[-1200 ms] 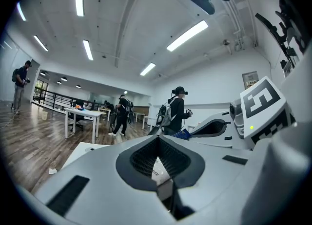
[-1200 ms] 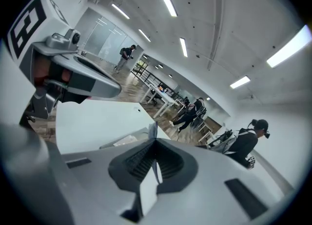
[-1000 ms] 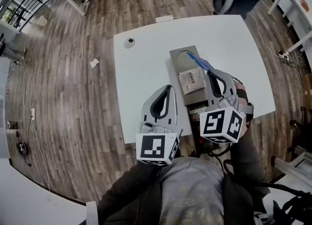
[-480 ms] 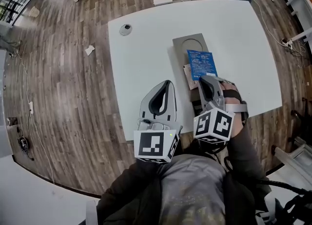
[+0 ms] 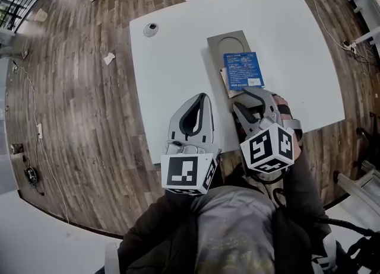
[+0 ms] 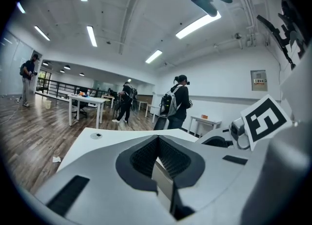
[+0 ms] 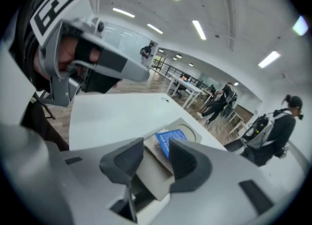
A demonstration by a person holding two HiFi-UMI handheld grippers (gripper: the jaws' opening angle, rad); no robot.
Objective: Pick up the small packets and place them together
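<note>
R claw point(image 5: 254, 92) is held over the table's near edge, angled down. Jaws are part-open, just spread, w/ nothing gripped. Btwn its pads point(image 7: 187, 158) only the tray's near end is seen, and the blue pkt lies just past the tips. L claw point(image 5: 203, 96) is held beside it, apart, w/ jaws closed together on nothing.

Blue pkt point(image 5: 242, 70) is laid flat on the tray point(image 5: 228, 41), print up. Its long axis runs away from the person, approx along the tray's length. It is stacked on a pale pkt point(image 5: 224, 82), of which only a strip is left showing.

Tray's near end is covered by the R claw in the head view and is shown only in the R claw view. Table outline & floor point(image 5: 77, 101) are given whole by the head view alone. A standing person point(image 6: 178, 103) far off is caught only in the L claw view.

Bare table point(image 5: 172, 65) is left open to the tray's left and beyond it. A grommet point(image 5: 151, 28) is set near the far left corner. A scrap point(image 5: 108, 59) is seen on the floor past the left edge.
</note>
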